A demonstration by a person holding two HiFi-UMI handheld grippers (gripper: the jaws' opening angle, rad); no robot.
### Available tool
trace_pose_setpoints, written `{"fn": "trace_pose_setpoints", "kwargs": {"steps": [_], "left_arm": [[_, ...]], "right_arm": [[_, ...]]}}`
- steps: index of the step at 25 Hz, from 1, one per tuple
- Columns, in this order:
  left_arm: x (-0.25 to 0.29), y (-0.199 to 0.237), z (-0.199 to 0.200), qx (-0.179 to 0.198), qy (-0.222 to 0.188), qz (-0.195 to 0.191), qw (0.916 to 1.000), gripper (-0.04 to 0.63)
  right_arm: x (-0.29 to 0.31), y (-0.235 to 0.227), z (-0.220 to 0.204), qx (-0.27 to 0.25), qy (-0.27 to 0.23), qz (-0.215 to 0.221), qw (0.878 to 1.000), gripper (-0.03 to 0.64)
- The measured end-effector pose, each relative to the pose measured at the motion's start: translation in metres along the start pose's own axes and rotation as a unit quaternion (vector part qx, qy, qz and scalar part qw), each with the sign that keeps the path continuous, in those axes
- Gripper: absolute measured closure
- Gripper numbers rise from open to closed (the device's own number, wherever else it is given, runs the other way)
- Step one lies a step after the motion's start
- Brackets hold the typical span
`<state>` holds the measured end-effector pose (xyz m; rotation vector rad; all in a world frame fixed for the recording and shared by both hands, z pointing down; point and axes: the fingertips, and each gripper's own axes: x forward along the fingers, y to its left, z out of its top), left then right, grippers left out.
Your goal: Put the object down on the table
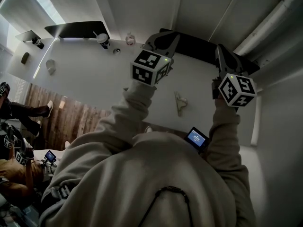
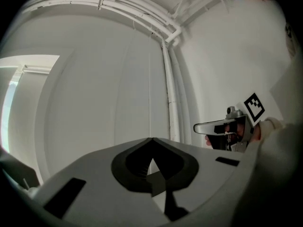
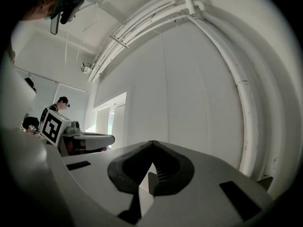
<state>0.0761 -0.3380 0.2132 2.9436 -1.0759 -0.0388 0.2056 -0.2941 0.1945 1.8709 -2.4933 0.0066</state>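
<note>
Head view, near to far. A small lit screen [image 1: 196,137] sits just nearer the person than the pale object [image 1: 180,103], which lies free on the white worktop [image 1: 94,79], touched by neither tool. The left gripper [image 1: 163,38] is raised to the left of the object and the right gripper [image 1: 221,51] to its right, both beyond it. Each pair of tongs is pressed together on nothing. A cup [image 1: 102,40] stands well beyond the object, to its left. The object appears small, light and irregular; whether it is stiff or soft cannot be told. A grasp across its narrow middle would probably suit, should it be lifted.
</note>
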Motion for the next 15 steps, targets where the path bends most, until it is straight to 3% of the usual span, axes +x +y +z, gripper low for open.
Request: {"fn": "trace_pose_setpoints", "kwargs": {"steps": [15], "left_arm": [[0.0,0.005,0.012,-0.011,-0.005,-0.014,0.9998,0.591]], "right_arm": [[0.014,0.017,0.024,-0.013,-0.002,0.011,1.0,0.6]]}}
